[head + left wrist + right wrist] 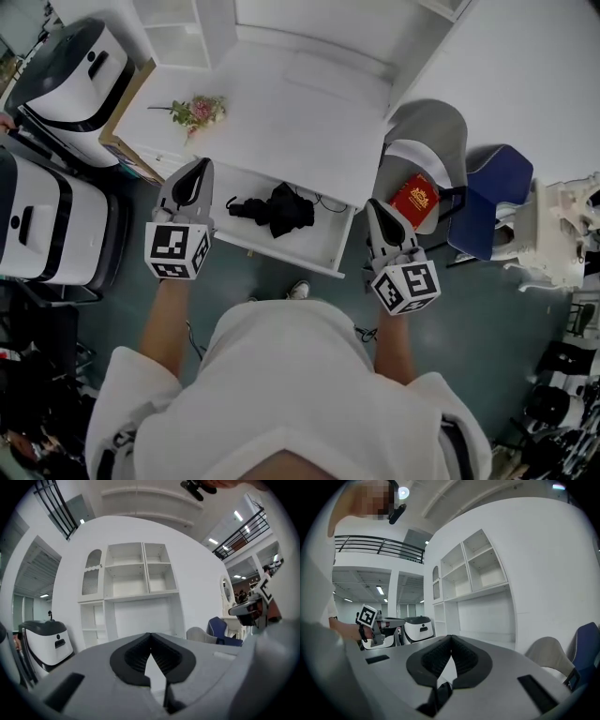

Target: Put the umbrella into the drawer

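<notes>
- White shelf unit [131, 569] against a white wall fills the background of both gripper views. From the head view, a white desk [281, 103] stands before the person with its shallow white drawer [292, 257] pulled open.
- Left gripper [198, 173]: grey jaws with black ribbed pads, pressed together tip to tip with nothing between them, pointing level at the shelves.
- Right gripper [377, 214]: jaws likewise closed on nothing, aimed level.
- Black folded fabric umbrella [274, 210]: it lies on the floor of the open drawer, between the two grippers. Neither gripper touches it, and neither gripper view shows it.
- Its long axis runs side to side along the drawer's width. The slim handle end points toward the left gripper, which is the nearer of the two.
- Judgement: the umbrella looks stowed, so what remains is probably pushing the drawer front shut. Either closed gripper could press on it from the person's side.
- Farther out: a small bunch of pink flowers [197, 111] lies on the desk top. At the right, a red box [413, 199] sits on a grey chair [431, 122], with a blue chair [502, 183] beside it.
</notes>
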Action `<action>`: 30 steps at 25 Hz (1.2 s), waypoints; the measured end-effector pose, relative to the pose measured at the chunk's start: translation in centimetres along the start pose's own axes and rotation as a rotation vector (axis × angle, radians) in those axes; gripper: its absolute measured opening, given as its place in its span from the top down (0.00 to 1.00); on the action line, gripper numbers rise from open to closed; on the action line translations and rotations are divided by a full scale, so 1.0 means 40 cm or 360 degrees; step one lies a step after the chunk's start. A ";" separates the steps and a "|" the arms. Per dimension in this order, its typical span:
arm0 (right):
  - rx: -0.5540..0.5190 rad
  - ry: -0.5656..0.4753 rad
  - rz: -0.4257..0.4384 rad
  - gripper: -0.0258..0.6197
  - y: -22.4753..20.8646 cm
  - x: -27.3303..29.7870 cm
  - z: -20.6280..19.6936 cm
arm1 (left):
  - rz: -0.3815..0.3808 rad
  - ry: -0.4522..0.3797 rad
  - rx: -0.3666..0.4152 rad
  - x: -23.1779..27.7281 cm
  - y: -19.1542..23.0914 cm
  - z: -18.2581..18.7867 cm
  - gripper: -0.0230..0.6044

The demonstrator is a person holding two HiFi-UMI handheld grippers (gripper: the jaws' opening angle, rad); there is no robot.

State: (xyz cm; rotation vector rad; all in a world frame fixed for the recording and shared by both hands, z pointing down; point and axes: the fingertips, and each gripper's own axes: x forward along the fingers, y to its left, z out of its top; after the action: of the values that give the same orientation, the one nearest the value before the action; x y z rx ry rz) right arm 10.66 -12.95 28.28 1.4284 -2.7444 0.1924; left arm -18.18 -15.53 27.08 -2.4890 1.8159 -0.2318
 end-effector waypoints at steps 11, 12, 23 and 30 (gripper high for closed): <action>-0.0064 -0.0147 0.0085 0.96 -0.050 0.022 0.136 | 0.0145 -0.0231 0.0037 -0.111 0.048 0.171 0.94; -0.0065 -0.0154 0.0096 0.96 -0.052 0.026 0.146 | 0.0161 -0.0246 0.0019 -0.123 0.053 0.182 0.94; -0.0114 -0.0225 0.0237 0.96 -0.009 0.011 0.222 | 0.0407 -0.0358 -0.0087 -0.288 0.073 0.194 0.94; -0.0125 -0.0227 0.0256 0.96 0.021 -0.015 0.218 | 0.0458 -0.0284 -0.0193 -0.351 0.075 0.110 0.94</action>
State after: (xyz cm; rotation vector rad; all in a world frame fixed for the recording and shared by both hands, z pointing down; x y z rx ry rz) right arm 10.48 -13.12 19.49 1.2489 -2.9461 -0.0134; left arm -24.55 -3.32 21.07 -2.1956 2.1316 0.1129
